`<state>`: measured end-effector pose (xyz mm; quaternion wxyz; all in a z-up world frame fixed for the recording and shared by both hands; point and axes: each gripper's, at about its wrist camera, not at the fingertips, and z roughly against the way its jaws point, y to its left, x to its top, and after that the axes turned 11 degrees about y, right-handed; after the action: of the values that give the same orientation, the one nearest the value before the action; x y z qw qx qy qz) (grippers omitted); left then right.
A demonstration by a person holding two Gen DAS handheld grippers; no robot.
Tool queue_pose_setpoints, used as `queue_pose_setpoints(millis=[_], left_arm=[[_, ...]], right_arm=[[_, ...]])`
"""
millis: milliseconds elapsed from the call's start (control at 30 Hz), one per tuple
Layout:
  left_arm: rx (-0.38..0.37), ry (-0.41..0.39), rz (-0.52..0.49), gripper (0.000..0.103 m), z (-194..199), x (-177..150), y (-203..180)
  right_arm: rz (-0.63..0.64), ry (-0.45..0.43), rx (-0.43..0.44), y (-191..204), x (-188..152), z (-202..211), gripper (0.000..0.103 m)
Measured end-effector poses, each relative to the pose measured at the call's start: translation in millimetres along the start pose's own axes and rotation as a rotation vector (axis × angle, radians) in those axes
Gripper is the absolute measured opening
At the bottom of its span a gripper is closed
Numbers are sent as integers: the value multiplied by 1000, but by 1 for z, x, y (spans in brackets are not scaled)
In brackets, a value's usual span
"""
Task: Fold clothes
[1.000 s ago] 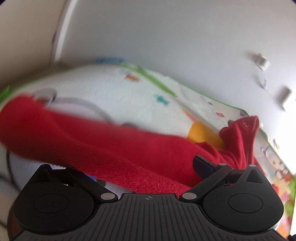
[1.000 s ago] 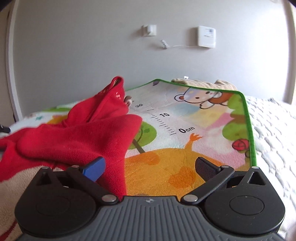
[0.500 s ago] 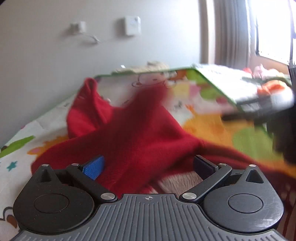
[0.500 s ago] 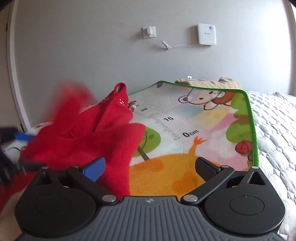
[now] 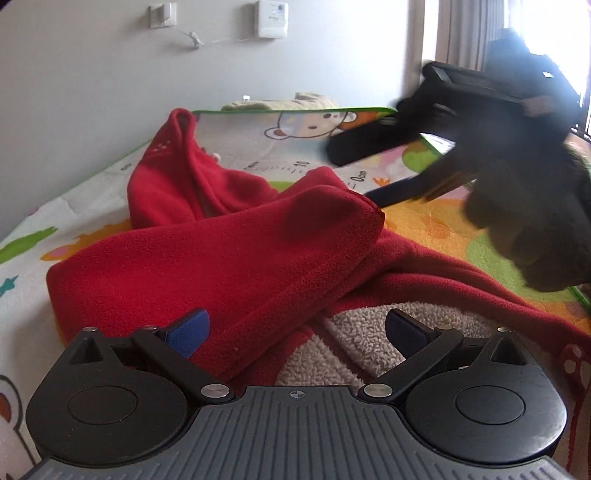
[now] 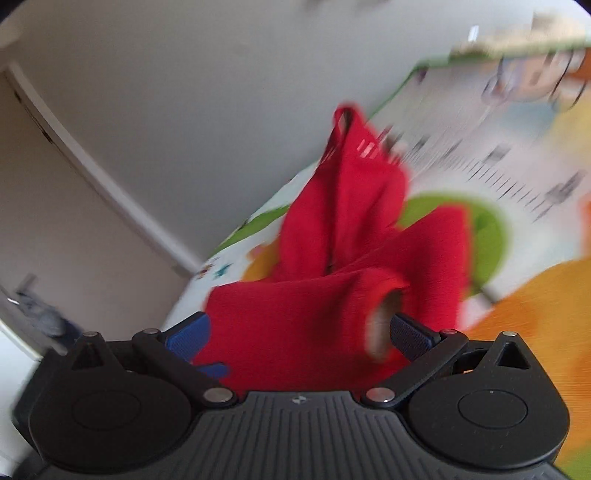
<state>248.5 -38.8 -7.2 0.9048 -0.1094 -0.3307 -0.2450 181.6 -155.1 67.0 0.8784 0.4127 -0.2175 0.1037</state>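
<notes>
Red fleece garment (image 5: 229,251) lying crumpled on the play mat (image 5: 436,221), hood at 11 o'clock. Left claw (image 5: 295,328) spread, empty, over it. Right claw (image 6: 299,332) spread around a sleeve, blurred.

- Your left wrist view is bright with daylight; the window (image 5: 554,33) at the upper right is blown out to white glare.
- The right gripper (image 5: 354,173) there is a dark, motion-smeared silhouette against that light.
- The red garment (image 5: 229,258) is sharp, with soft shadows in its folds.
- Your right wrist view is heavily motion-blurred: the play mat (image 6: 517,177) print streaks and the garment edges smear.
- Both views bend at the edges, with dark corners.
</notes>
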Motion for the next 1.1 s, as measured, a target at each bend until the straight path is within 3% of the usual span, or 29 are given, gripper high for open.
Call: queue_pose_setpoints(millis=[67, 133, 233, 300, 333, 433, 500, 700, 833, 867, 1033, 1100], left_arm=[[-8, 11, 11, 103, -2, 2, 2], [-14, 17, 23, 103, -3, 6, 3], [-32, 13, 32, 103, -7, 14, 0], [-32, 19, 22, 103, -14, 19, -5], [-34, 30, 18, 103, -19, 21, -8], [-29, 58, 28, 103, -33, 22, -12], [-9, 59, 17, 103, -36, 21, -16], [4, 64, 22, 103, -26, 19, -19], [-13, 31, 18, 103, -2, 8, -21], [-20, 26, 16, 103, 4, 5, -22], [-24, 25, 23, 103, 12, -7, -26], [-17, 31, 35, 103, 11, -9, -25]], right_arm=[[-60, 38, 89, -9, 9, -15, 103], [-95, 11, 167, -12, 15, -16, 103], [-87, -111, 364, -10, 21, 18, 103], [-55, -181, 424, -5, 23, 45, 103], [-32, -212, 413, -2, 22, 57, 103], [46, -286, 248, 8, 16, 85, 103], [55, -291, 75, 10, 9, 89, 103], [95, -211, -316, 7, -18, 60, 103], [212, -159, -594, 13, -35, 31, 103], [235, -156, -621, 14, -38, 28, 103], [274, -167, -573, 28, -44, 15, 103], [301, -165, -606, 34, -44, 9, 103]])
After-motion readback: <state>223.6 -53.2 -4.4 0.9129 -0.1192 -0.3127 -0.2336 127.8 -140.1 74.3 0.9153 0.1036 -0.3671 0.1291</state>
